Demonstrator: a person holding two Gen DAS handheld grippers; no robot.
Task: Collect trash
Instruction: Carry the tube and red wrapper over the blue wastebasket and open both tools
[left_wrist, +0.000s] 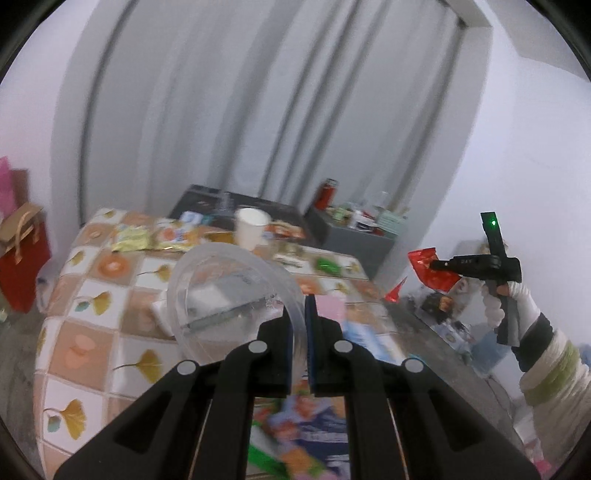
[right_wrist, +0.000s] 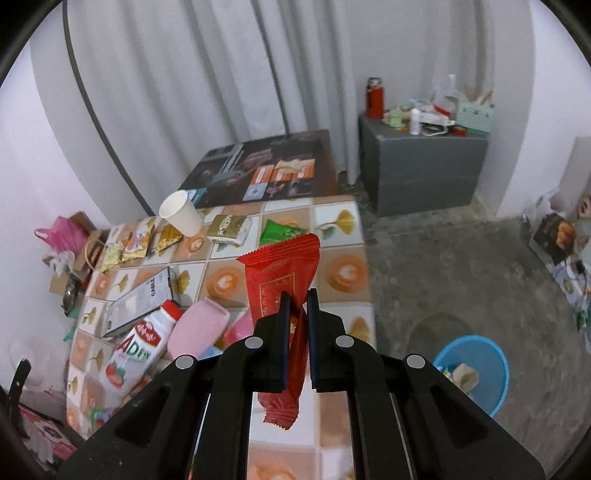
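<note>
My left gripper (left_wrist: 300, 308) is shut on the rim of a clear plastic bowl (left_wrist: 229, 291), held up over the table with the patterned cloth (left_wrist: 92, 295). In the right wrist view my right gripper (right_wrist: 297, 301) is shut on a red snack wrapper (right_wrist: 282, 277), which stands up between the pads and hangs out below them. The same wrapper (left_wrist: 428, 271) shows at the right of the left wrist view, pinched by the right gripper (left_wrist: 437, 265) in a gloved hand (left_wrist: 517, 302). A blue bin (right_wrist: 491, 373) with crumpled paper stands on the floor at lower right.
On the table lie a white paper cup (right_wrist: 183, 212), a green wrapper (right_wrist: 280, 232), gold packets (right_wrist: 229, 225), a cable box (right_wrist: 140, 302), a milk bottle (right_wrist: 140, 347) and a pink bottle (right_wrist: 197, 328). A grey cabinet (right_wrist: 421, 173) with clutter stands at the back. Bags lie along the walls.
</note>
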